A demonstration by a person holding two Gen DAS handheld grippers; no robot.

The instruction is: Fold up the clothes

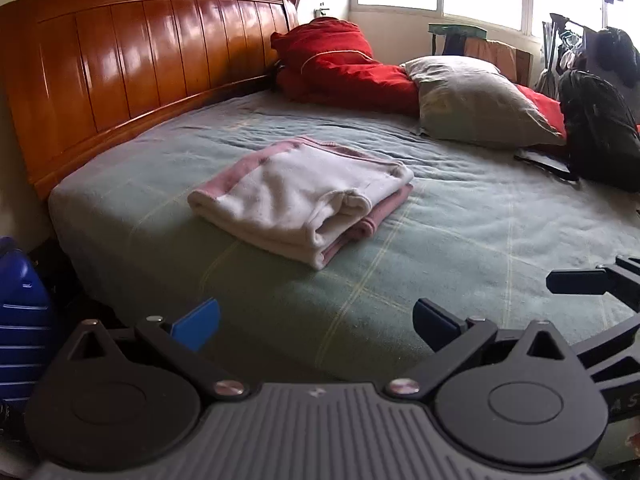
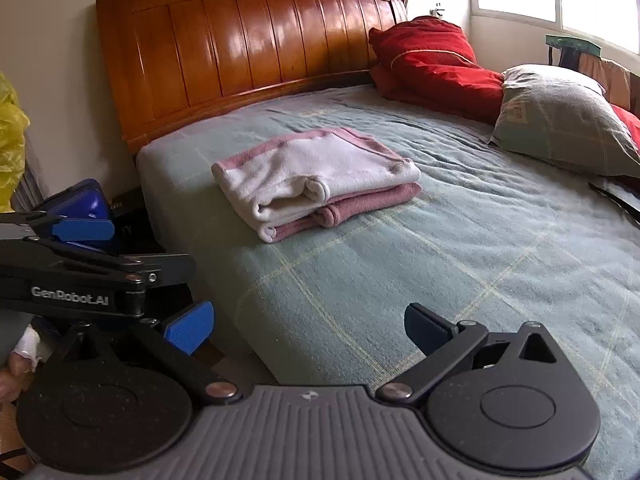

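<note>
Two grippers hung released and empty over the bed's near edge, the left gripper [image 1: 316, 316] and the right gripper [image 2: 308, 324]. Beyond them, the folded white-and-pink fleece garment [image 1: 304, 196] lay on the pale green checked bedspread [image 1: 460, 236], well short of the glossy wooden headboard [image 1: 140, 60].

I see one garment [image 1: 304, 196] — white fleece with dusty-pink trim — folded into a compact, thick rectangle. It lies flat on the bed [image 1: 460, 240], on the green checked cover, toward the headboard end and well short of the pillows. Its rolled fold edges face me — white layers stacked over pink.
</note>
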